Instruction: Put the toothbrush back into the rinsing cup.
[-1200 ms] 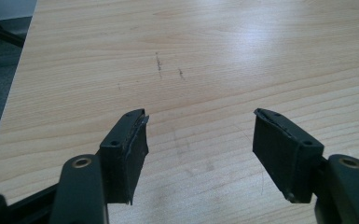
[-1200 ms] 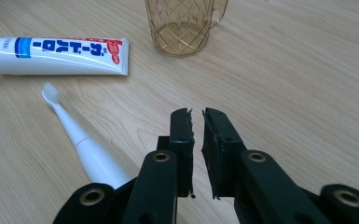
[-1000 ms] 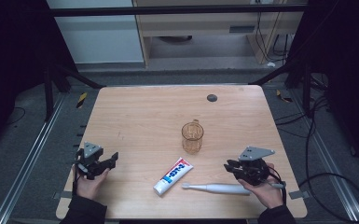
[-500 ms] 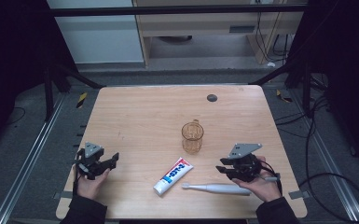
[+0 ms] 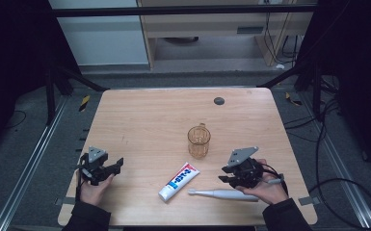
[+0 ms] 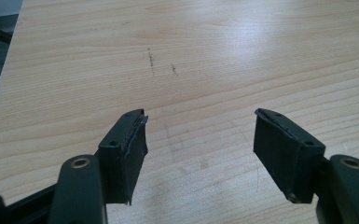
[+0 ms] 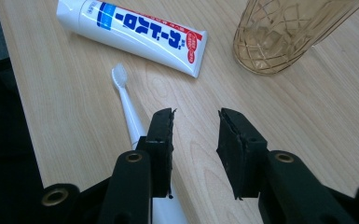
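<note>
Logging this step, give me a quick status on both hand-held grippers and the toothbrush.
Left hand-held gripper open over bare table. Right hand-held gripper jaws just opening, empty. Toothbrush flat beside its jaw. Toothpaste and cup lie beyond.

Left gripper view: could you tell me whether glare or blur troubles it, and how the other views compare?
Left gripper view: pale glare on the table, jaws sharp. Right gripper view: evenly lit, toothpaste tube lettering crisp. High view: dark surroundings, tabletop readable.

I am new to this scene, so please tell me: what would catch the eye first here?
The amber glass cup stands upright mid-table. In front of it lie the white toothpaste tube and a white toothbrush, beside the right tool, whose jaws have just been opening, with nothing between them.
</note>
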`<state>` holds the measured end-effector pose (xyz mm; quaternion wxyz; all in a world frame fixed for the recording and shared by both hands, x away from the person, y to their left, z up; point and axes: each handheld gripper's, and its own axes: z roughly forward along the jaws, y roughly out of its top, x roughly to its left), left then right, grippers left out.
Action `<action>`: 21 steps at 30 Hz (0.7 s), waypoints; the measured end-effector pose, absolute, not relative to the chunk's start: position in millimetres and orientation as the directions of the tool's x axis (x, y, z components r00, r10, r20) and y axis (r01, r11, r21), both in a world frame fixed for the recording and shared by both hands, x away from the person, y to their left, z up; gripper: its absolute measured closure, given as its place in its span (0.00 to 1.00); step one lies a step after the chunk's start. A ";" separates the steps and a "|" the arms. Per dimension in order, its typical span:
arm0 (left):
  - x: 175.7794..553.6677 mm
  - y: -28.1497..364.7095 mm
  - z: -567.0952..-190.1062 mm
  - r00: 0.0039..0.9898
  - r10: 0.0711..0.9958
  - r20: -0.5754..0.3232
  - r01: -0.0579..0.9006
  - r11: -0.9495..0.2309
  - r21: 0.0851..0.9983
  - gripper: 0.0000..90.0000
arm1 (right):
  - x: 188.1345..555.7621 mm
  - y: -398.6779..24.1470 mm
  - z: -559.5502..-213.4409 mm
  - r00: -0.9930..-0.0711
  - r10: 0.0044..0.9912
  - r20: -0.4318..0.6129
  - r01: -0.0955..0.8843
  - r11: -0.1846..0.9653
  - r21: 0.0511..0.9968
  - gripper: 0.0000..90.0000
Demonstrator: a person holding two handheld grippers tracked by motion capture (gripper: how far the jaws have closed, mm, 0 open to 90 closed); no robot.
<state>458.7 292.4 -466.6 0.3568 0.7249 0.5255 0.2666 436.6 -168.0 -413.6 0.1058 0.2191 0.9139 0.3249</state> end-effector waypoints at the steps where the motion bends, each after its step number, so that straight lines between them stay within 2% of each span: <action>1: 458.7 292.5 -466.5 0.306 0.952 0.011 0.572 -0.192 0.798 0.38 | 436.6 -167.7 -414.0 -0.884 0.466 -0.051 0.331 0.697 0.636 0.73; 21: 458.6 291.4 -466.7 0.310 0.951 0.008 0.574 -0.194 0.795 0.38 | 434.9 -158.2 -437.4 -0.932 0.362 0.005 0.311 0.792 0.526 0.73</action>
